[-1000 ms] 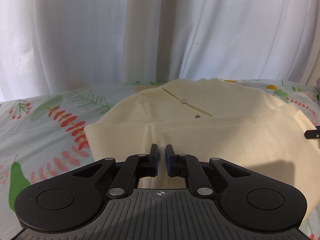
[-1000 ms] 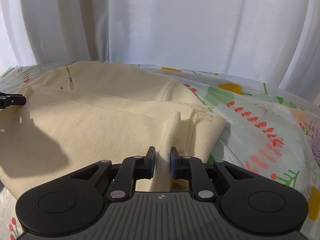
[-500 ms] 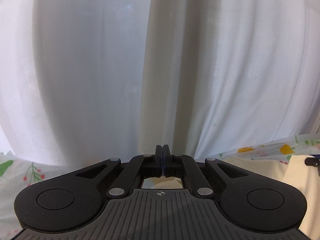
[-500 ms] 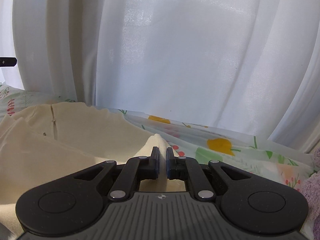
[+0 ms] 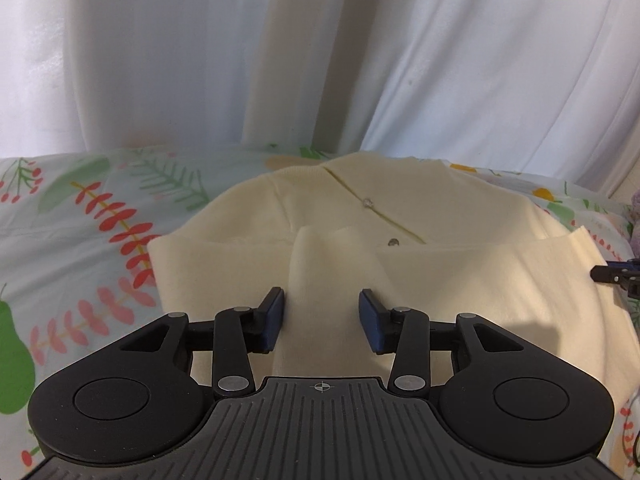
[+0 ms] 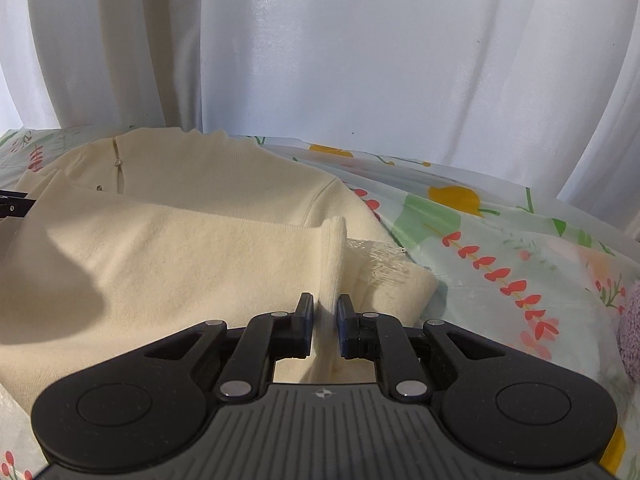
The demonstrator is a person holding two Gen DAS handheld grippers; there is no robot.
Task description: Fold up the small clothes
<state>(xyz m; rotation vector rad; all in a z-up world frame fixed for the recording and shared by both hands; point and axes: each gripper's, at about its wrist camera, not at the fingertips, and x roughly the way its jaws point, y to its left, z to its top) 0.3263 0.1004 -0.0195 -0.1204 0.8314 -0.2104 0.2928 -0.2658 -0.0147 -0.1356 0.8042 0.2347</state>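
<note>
A cream knit sweater (image 5: 400, 264) lies on the floral sheet, its lower half folded up over the chest below the buttoned neck slit (image 5: 368, 202). My left gripper (image 5: 320, 320) is open, its jaws apart on either side of a raised fold of the sweater. In the right wrist view the same sweater (image 6: 180, 248) lies ahead. My right gripper (image 6: 325, 312) has its jaws close together around a ridge of the folded edge (image 6: 334, 256), the fabric pinched between them. The right gripper's tip shows in the left wrist view (image 5: 616, 272).
The floral sheet (image 5: 80, 232) covers the surface on both sides of the sweater (image 6: 500, 248). White curtains (image 5: 320, 52) hang behind. A purple fuzzy item (image 6: 630, 336) lies at the right edge.
Both grippers lifted the folded edge, tilted up toward the curtain, then came back down onto the sweater. The left gripper has opened and let go of the fabric.
</note>
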